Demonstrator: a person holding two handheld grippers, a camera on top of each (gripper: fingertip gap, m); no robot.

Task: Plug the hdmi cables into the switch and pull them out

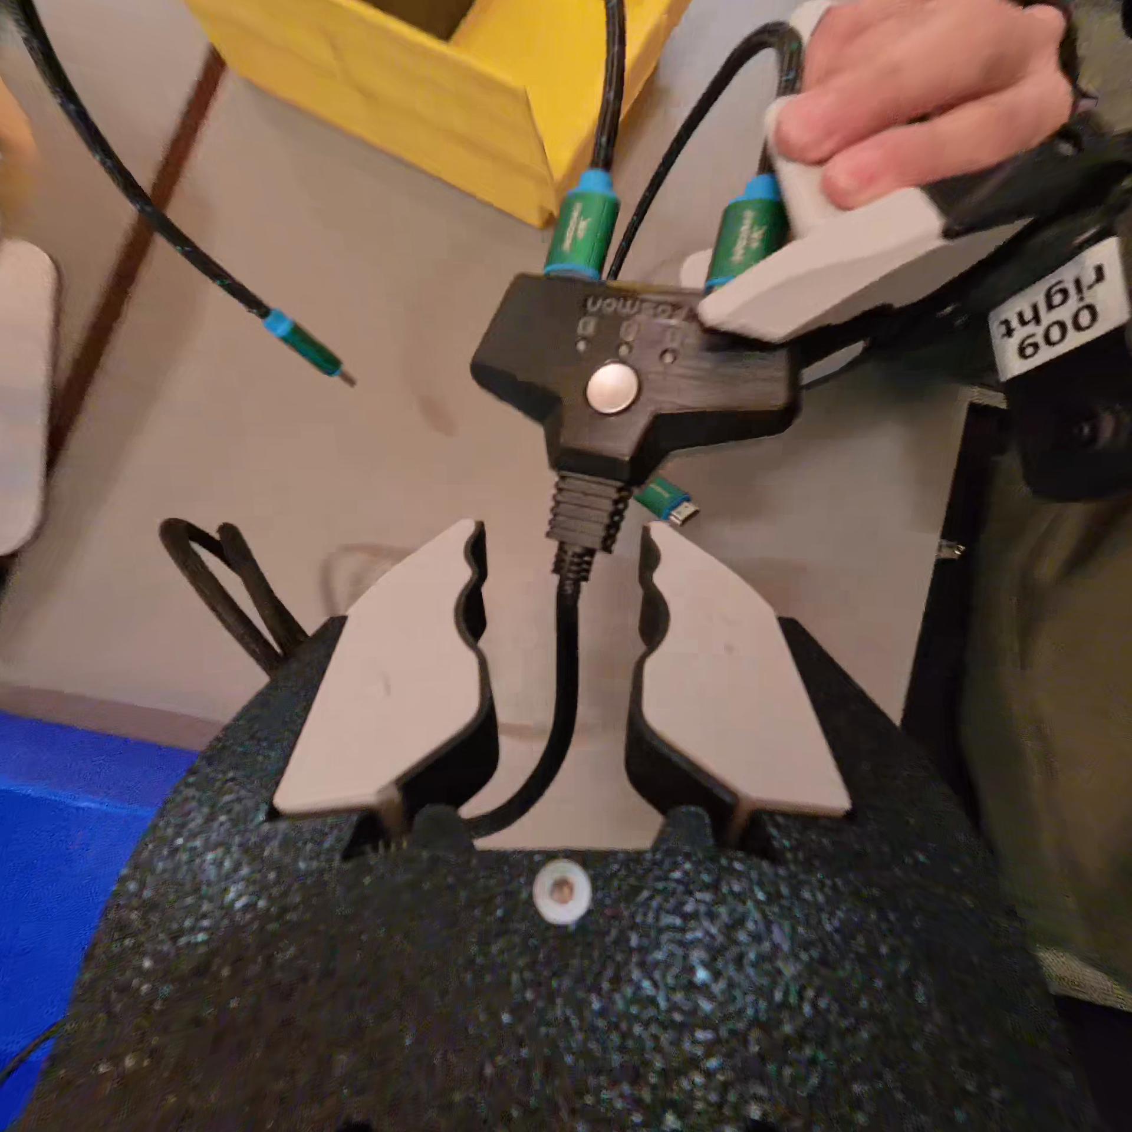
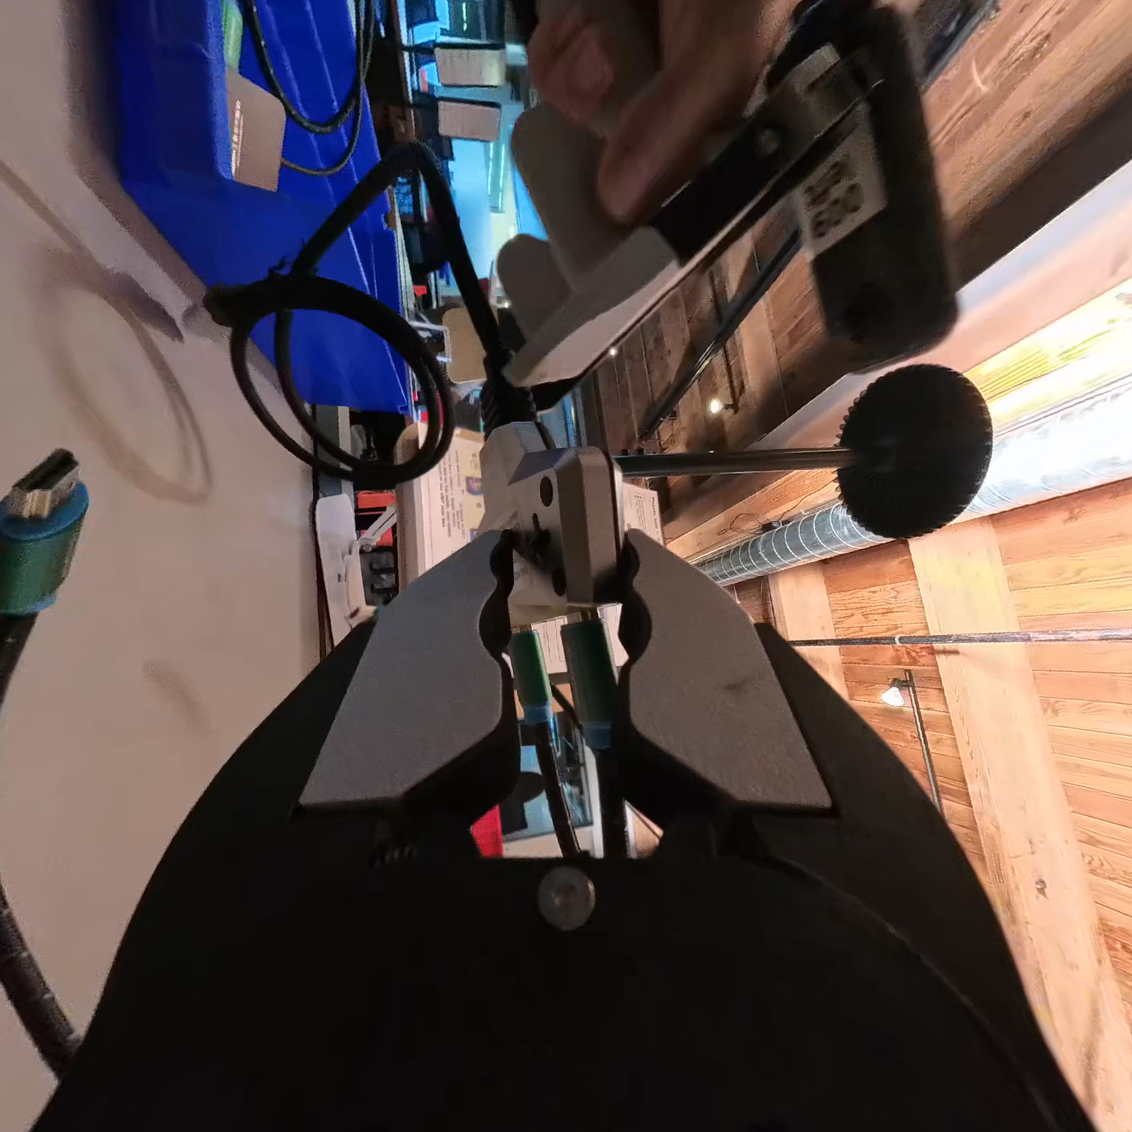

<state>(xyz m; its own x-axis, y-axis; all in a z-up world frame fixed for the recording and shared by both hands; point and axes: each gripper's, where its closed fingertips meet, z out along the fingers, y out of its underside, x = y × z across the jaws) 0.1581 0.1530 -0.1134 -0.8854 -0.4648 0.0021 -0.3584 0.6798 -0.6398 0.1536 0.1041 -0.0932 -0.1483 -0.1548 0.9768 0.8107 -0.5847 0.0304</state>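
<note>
The black T-shaped HDMI switch [image 1: 631,367] is held above the beige table. Two green plugs [image 1: 582,230] [image 1: 744,236] sit in its far ports. My right gripper [image 1: 716,294] comes from the upper right and is shut on the switch's right end. In the right wrist view it [image 2: 563,551] clamps the switch [image 2: 576,520], with both green plugs [image 2: 530,674] between its fingers. My left gripper [image 1: 560,533] is open. The switch's own black cable [image 1: 566,674] runs between its fingers without touching them. Loose green HDMI plugs lie at the left [image 1: 306,349] and under the switch [image 1: 667,499].
A yellow box [image 1: 429,79] stands behind the switch. A blue bin [image 1: 61,827] sits at the near left and also shows in the right wrist view [image 2: 245,184]. A tied coil of black cable [image 1: 233,588] lies left of my left gripper. A hand [image 1: 906,104] holds the right gripper.
</note>
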